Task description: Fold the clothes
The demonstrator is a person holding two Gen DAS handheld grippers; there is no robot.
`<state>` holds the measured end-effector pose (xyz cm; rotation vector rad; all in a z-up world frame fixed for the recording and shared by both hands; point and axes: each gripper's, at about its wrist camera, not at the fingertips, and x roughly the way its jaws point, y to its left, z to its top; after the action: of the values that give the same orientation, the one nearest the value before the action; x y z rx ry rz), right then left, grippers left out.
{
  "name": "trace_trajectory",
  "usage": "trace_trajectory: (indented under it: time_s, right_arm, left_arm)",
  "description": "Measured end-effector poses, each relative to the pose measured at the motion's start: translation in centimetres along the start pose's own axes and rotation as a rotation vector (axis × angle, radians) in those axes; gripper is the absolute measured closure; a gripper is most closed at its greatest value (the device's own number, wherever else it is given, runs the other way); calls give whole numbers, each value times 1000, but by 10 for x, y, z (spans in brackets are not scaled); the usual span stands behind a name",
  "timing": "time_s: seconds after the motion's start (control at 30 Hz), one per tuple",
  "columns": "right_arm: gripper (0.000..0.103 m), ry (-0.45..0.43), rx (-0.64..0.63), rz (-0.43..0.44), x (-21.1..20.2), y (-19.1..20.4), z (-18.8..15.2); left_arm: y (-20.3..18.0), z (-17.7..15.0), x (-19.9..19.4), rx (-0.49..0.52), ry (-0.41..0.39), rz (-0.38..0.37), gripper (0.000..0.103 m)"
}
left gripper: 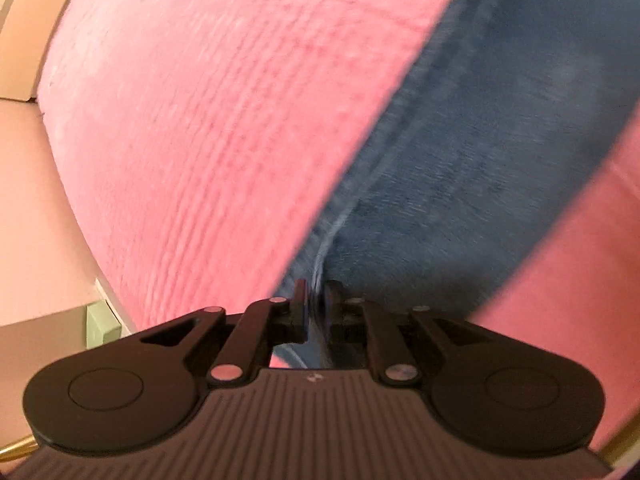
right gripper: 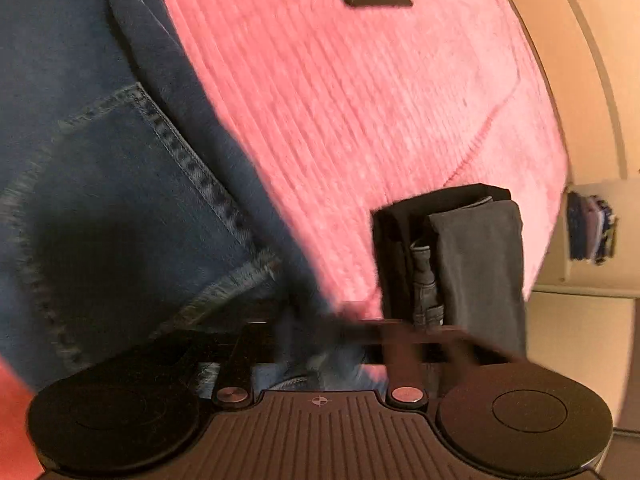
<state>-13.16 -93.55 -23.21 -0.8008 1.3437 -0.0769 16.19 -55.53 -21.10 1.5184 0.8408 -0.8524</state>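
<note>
On the pink ribbed bedcover (left gripper: 208,128) a pair of blue jeans (left gripper: 472,152) lies spread, and that is the garment in work. Off to the right side of the cover, in the right wrist view, a small stack of dark folded clothes (right gripper: 460,256) sits neatly, so I judge at least some of the job is done already. The jeans look only partly handled: a back pocket (right gripper: 132,200) faces up and the cloth runs long across the cover, with no finished fold that I can see. More garments hang or sit on a shelf by the wall (right gripper: 592,228), too small to make out.

The left gripper (left gripper: 317,304) has its fingers drawn nearly together, pinching a seam or edge of the denim between them. The right gripper (right gripper: 320,332) is smeared with motion blur; denim bunches right at its front, but whether its fingers are clamped on the cloth or apart I cannot tell. I would guess a fold of the jeans is under way.
</note>
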Motion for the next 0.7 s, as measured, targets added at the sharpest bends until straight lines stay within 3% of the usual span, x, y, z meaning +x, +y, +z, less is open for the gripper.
trace_trajectory:
  time_s: [0.03,0.17,0.3,0.4,0.47,0.53,0.6,0.7]
  right_arm:
    - [7,-1,2,-20,3,2,2]
    - [7,1,96,-32,-4,1,5]
    - [7,2,278,20,-30,9,-3]
    - [7,17,366,43,-47,26,-16]
    - [7,31,436,68,-58,37,-27]
    - [7,13,464,101,-64,45,-29]
    - [7,-15,468,135,-71,54,-28]
    - [7,-92,374,181,-73,59,-6]
  left_arm:
    - [1,5,10,1,8,33,74]
    - [2,5,23,2,-14,105,62]
    - [28,-16,24,-134,-19,32,48]
    - [53,-36,23,-302,20,-112,48]
    - [55,-46,22,-322,69,-201,49]
    - [46,-54,13,-254,50,-199,49]
    - [32,-59,2,-161,-18,-165,53]
    - [21,-62,-3,-81,-87,-130,72]
